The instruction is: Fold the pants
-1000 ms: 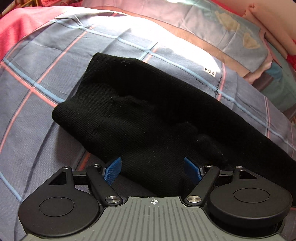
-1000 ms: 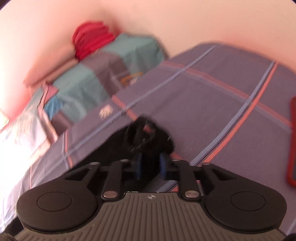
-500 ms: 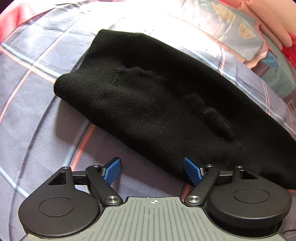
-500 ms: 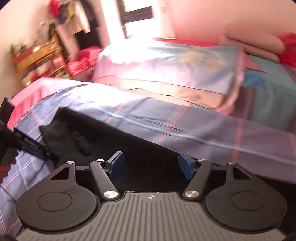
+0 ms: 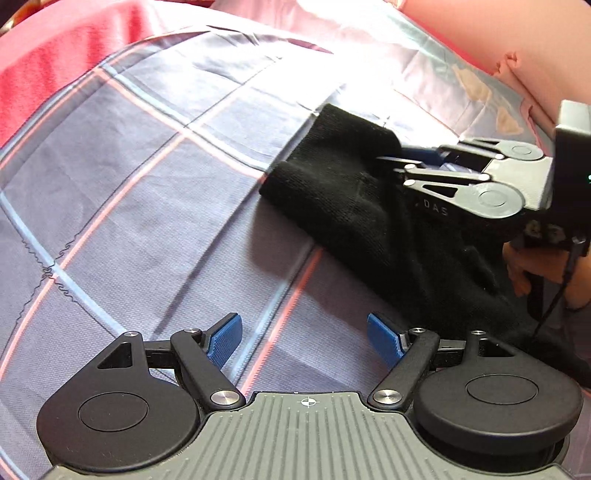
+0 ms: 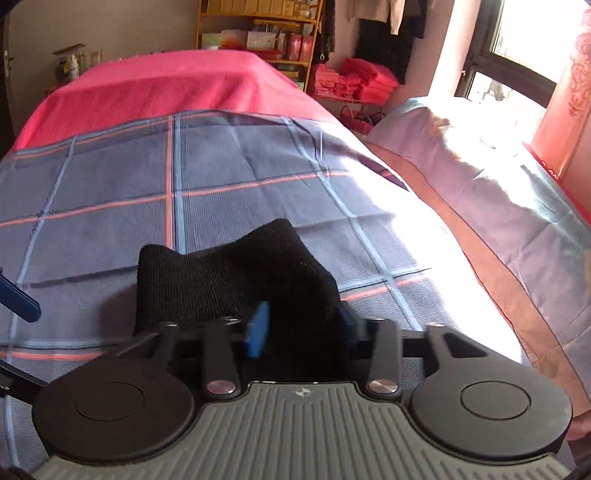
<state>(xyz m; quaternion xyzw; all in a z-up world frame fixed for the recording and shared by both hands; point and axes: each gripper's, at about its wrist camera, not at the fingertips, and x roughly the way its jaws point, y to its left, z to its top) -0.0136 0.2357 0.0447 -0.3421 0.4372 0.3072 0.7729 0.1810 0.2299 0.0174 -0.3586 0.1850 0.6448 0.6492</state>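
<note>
The black knit pants point(image 5: 343, 199) lie folded lengthwise on the blue plaid bedsheet point(image 5: 155, 229). My left gripper point(image 5: 304, 334) is open and empty, hovering over bare sheet beside the pants. My right gripper point(image 6: 301, 328) has its blue pads on either side of the thick black pants end point(image 6: 236, 273), narrowed on the fabric. In the left wrist view the right gripper point(image 5: 402, 157) reaches into the pants' far end from the right.
A red blanket point(image 6: 166, 88) covers the far end of the bed. A quilt and pillows point(image 6: 498, 206) lie along the window side. Shelves point(image 6: 258, 33) and stacked red cloth point(image 6: 354, 79) stand beyond the bed.
My left gripper has pulled back off the pants onto bare sheet. My right gripper swung round to the pants' end, and its jaws have narrowed onto the fabric.
</note>
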